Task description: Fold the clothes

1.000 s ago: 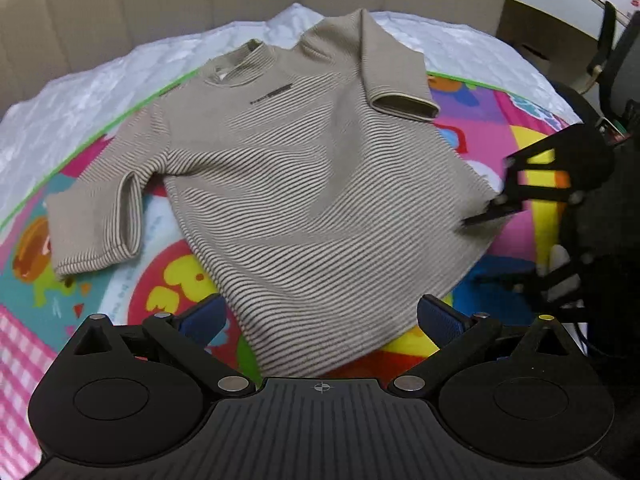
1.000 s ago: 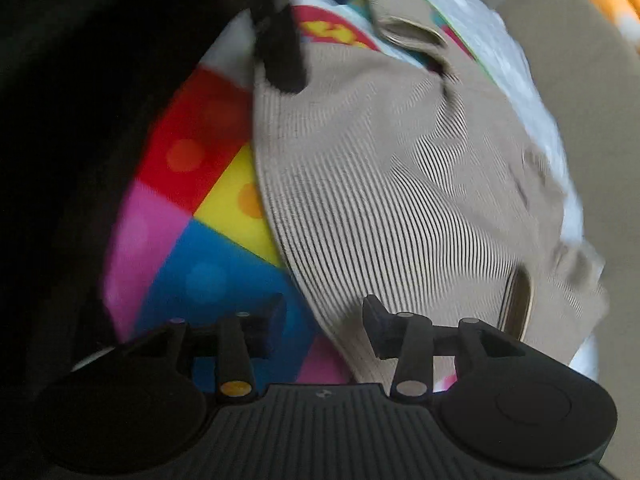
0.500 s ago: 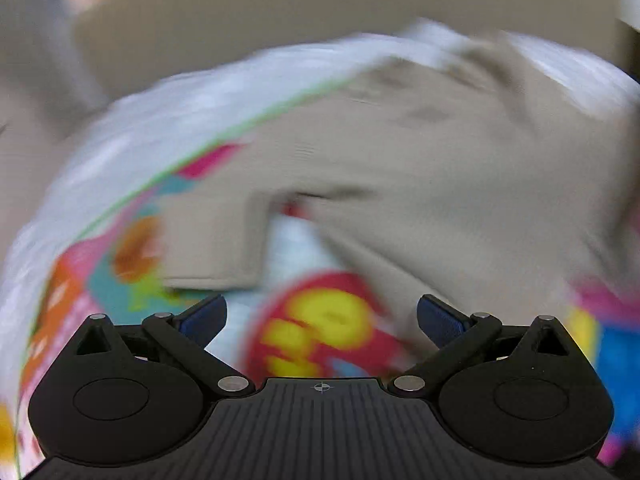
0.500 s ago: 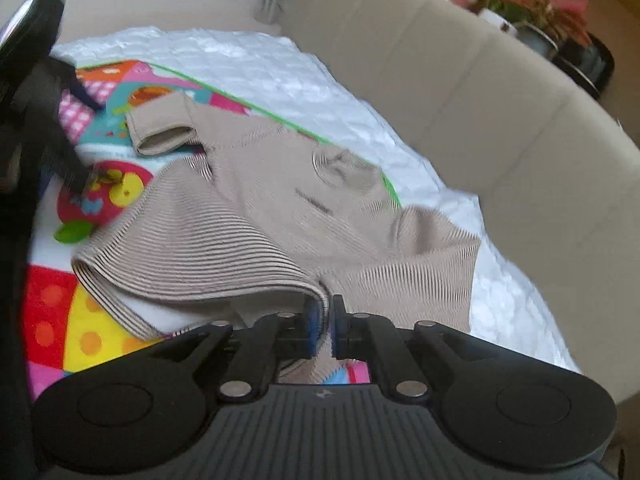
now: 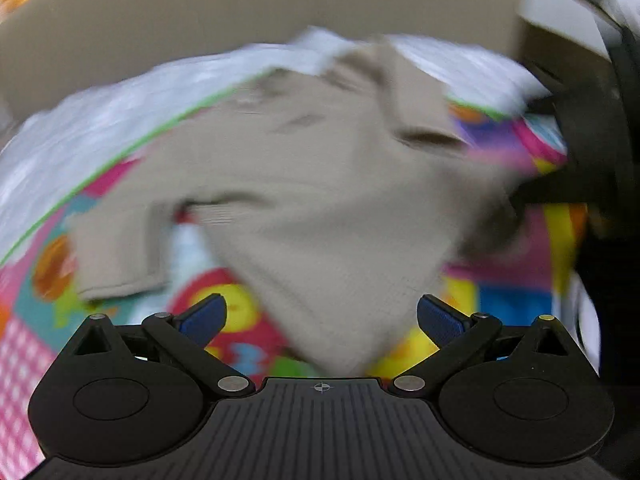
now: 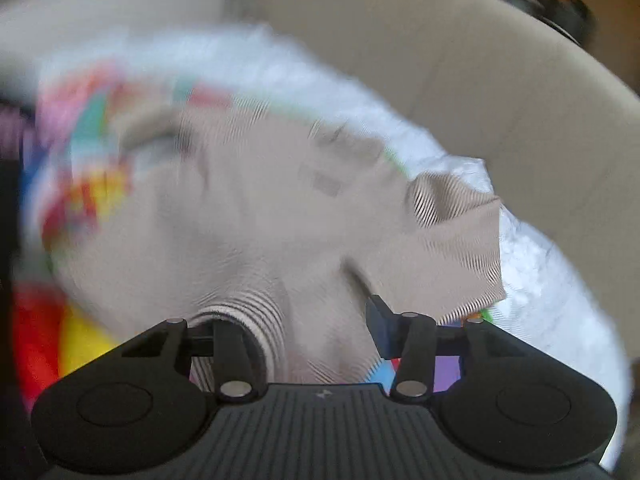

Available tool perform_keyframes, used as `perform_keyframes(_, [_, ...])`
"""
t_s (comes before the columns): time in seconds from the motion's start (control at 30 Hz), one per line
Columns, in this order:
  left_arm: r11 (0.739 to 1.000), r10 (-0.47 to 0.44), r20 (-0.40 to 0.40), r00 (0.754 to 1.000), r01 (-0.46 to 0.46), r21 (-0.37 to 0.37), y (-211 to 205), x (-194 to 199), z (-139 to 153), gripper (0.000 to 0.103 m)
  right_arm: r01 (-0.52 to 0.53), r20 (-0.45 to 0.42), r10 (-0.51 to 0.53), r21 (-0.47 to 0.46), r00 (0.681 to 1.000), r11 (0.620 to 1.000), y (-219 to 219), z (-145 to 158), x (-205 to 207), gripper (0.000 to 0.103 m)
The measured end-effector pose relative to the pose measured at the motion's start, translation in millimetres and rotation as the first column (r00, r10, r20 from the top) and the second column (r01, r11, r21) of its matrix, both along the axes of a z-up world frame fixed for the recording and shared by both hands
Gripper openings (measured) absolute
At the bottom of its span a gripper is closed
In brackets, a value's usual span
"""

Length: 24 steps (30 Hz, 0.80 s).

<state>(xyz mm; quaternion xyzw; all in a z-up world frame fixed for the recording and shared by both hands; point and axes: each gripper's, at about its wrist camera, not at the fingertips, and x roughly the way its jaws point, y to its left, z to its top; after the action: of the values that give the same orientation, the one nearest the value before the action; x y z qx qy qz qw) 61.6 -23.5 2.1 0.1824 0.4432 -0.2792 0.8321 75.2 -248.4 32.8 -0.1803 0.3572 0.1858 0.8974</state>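
A beige striped short-sleeved top [image 5: 320,184] lies spread on a colourful play mat [image 5: 224,320]; both views are motion-blurred. My left gripper [image 5: 320,316] is open and empty, just short of the top's hem. In the right wrist view the top [image 6: 256,216] fills the middle, with one sleeve [image 6: 460,240] at the right. My right gripper [image 6: 304,332] is open, with the top's hem corner bunched between its fingers and draped over the left finger [image 6: 228,344].
A white quilted cover [image 5: 100,128] lies under the mat, ringed by a beige padded wall [image 6: 500,92]. The other gripper and dark arm [image 5: 592,152] sit at the right edge of the left wrist view.
My right gripper was shut on the hem corner half a second ago and has now opened. The left view has swung back right towards the top. Both cameras are moving fast.
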Motion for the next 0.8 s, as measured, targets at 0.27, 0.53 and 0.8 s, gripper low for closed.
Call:
perform_keyframes(0.27, [0.961, 0.183, 0.206, 0.961, -0.219, 0.169, -24, 22, -42, 0.103, 0.018, 0.004, -0.018, -0.087, 1.000, 0.996, 8, -10, -2, 0.051])
perform_keyframes(0.53, [0.906, 0.284, 0.265, 0.922, -0.348, 0.242, 40, 59, -27, 0.103, -0.066, 0.007, 0.075, -0.400, 0.997, 0.914, 26, -58, -18, 0.074])
perform_keyframes(0.8, [0.943, 0.123, 0.337, 0.933, -0.216, 0.254, 64, 33, 32, 0.103, 0.007, 0.191, 0.095, -0.475, 0.977, 0.880, -12, 14, -22, 0.072])
